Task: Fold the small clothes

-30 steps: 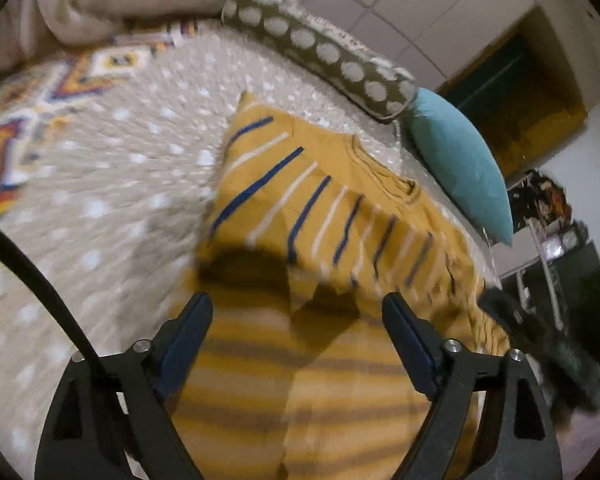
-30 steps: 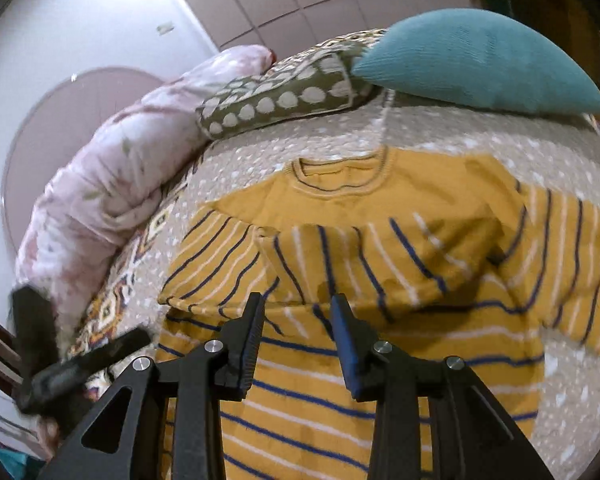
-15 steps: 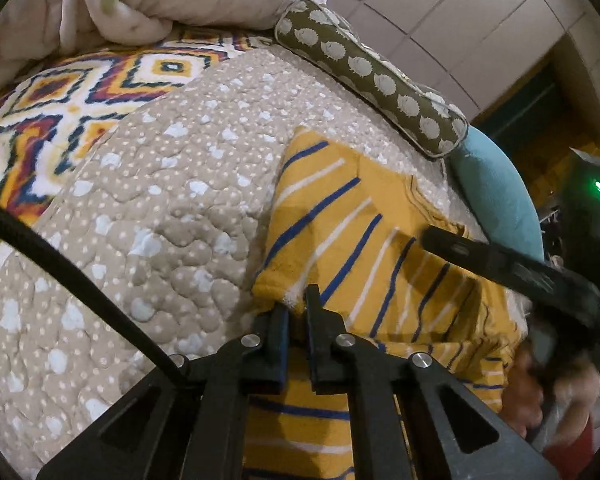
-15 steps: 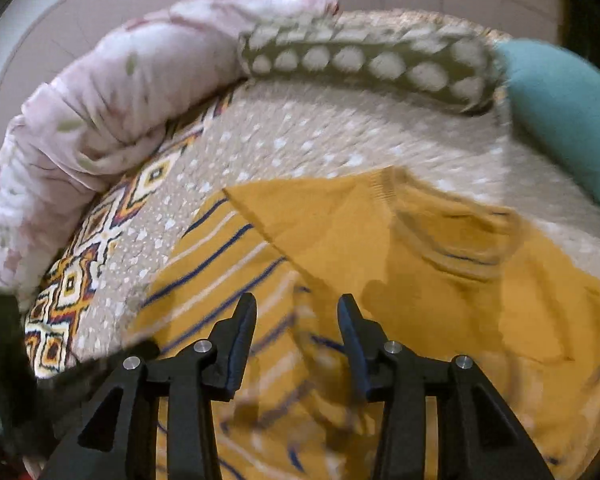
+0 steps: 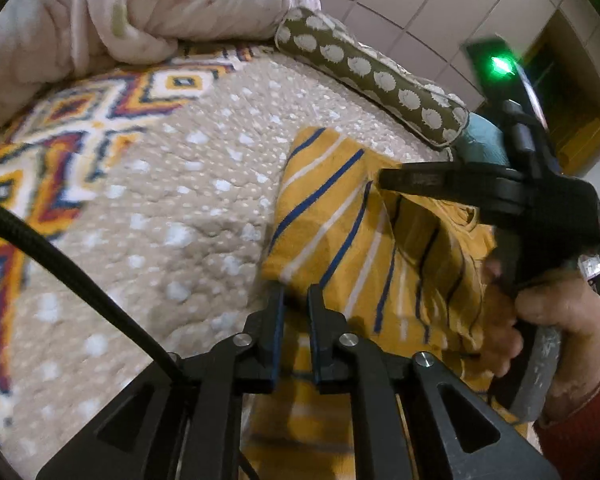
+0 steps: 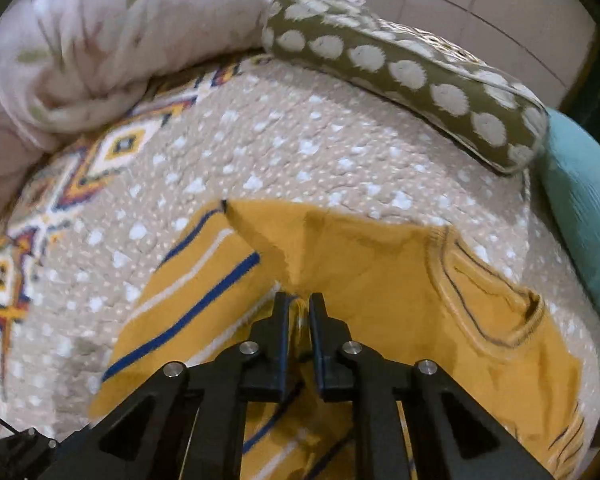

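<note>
The shirt point(image 6: 380, 300), yellow with blue and white stripes, lies on the bed point(image 6: 300, 140) near the spotted bolster point(image 6: 400, 68) and teal pillow point(image 6: 580, 200), one sleeve already laid over the body. The left gripper point(image 5: 296, 304) has its fingers nearly closed on the cloth at the folded sleeve's lower edge, just beside the bare quilt. The right gripper point(image 6: 298, 312) is closing, with a bunch of the plain yellow cloth near the shoulder caught between its fingers point(image 6: 280, 320); in the left view it reaches over the shirt from the side, held by the person's hand point(image 5: 556, 320). The step in hand looks like taking hold of one side of the shirt at two points, shoulder and lower down, ready for a lengthwise fold. The next move, by my reading, calls for lifting both points together and carrying that side across toward the collar point(image 6: 492, 300) side, keeping the edge straight and the tucked sleeve from slipping out. The pinch at the shoulder looks small, so the cloth could pull free if lifted fast.
</note>
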`<action>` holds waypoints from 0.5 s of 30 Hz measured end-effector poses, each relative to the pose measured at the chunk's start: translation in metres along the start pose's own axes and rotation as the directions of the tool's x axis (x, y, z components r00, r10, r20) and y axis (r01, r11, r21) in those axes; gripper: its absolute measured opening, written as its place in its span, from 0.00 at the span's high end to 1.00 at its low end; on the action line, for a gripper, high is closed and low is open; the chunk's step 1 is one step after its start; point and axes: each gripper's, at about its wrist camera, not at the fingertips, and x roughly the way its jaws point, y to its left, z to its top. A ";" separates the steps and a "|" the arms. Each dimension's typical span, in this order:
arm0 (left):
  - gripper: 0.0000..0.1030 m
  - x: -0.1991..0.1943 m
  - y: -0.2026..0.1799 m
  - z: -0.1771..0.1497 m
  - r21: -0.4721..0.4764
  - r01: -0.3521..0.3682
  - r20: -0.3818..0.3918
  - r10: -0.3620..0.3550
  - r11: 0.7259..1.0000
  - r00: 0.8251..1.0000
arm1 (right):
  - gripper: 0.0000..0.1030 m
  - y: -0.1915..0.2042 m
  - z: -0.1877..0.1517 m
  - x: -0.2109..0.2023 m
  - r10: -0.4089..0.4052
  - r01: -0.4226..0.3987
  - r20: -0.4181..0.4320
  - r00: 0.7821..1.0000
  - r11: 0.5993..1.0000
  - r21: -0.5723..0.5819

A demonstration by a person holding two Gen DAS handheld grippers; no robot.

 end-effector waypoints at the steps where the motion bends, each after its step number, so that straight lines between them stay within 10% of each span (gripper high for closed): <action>1: 0.89 -0.012 0.002 -0.002 0.001 -0.007 0.014 0.007 1.000 1.000 | 0.87 -0.006 -0.004 -0.012 0.015 -0.016 0.023 1.000 0.999 0.028; 5: 0.48 -0.064 0.015 -0.017 -0.019 -0.006 0.055 0.007 1.000 0.998 | 0.87 -0.042 -0.033 -0.066 0.076 -0.089 0.107 0.991 0.988 0.125; 11: 0.45 -0.104 0.022 -0.054 -0.015 -0.035 0.054 0.036 0.999 0.998 | 0.87 -0.130 -0.107 -0.076 0.136 -0.148 0.059 0.989 0.920 0.364; 15: 0.45 -0.120 0.021 -0.075 -0.018 -0.011 0.023 0.011 1.000 1.000 | 0.90 -0.168 -0.164 -0.063 0.057 -0.045 -0.011 0.998 0.884 0.466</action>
